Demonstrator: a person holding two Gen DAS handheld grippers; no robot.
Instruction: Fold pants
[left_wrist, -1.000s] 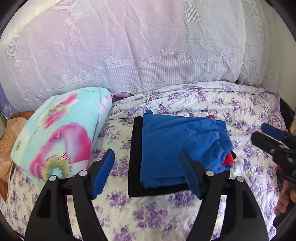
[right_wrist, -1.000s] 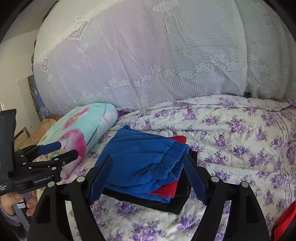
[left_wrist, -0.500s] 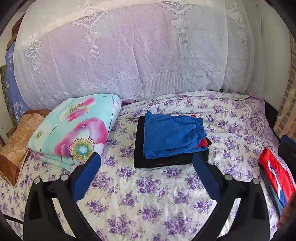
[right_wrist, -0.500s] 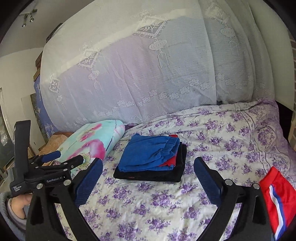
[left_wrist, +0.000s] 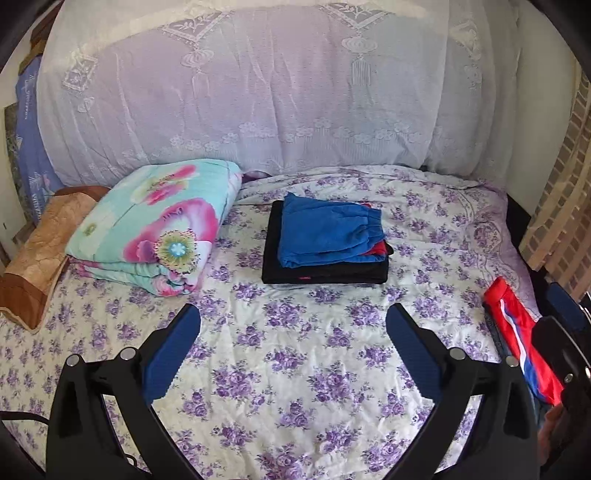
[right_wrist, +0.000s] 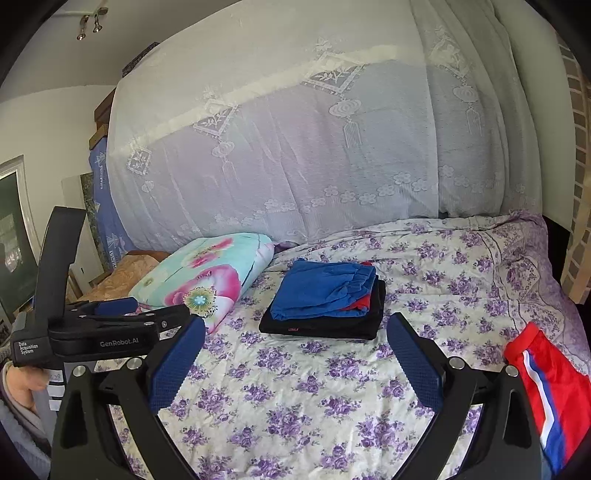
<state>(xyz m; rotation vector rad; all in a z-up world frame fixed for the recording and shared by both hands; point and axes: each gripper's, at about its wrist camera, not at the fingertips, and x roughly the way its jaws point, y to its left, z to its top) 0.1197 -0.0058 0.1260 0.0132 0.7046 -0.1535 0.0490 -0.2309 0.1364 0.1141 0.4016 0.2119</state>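
The blue pants lie folded into a rough rectangle with the gathered waistband toward the right, topping a small stack over a red garment and a larger folded black garment on the purple-flowered bedsheet, just right of the folded floral quilt. Nearer the camera than that quilt, the left gripper and right gripper both stand spread wide, jaws having just opened, nothing between them. Red pants with a white and blue stripe lie well right of the quilt.

Bed under a purple-flowered sheet; behind it, white lace curtain, daylight glowing through. Left of bed, white wall; right, brick wall.
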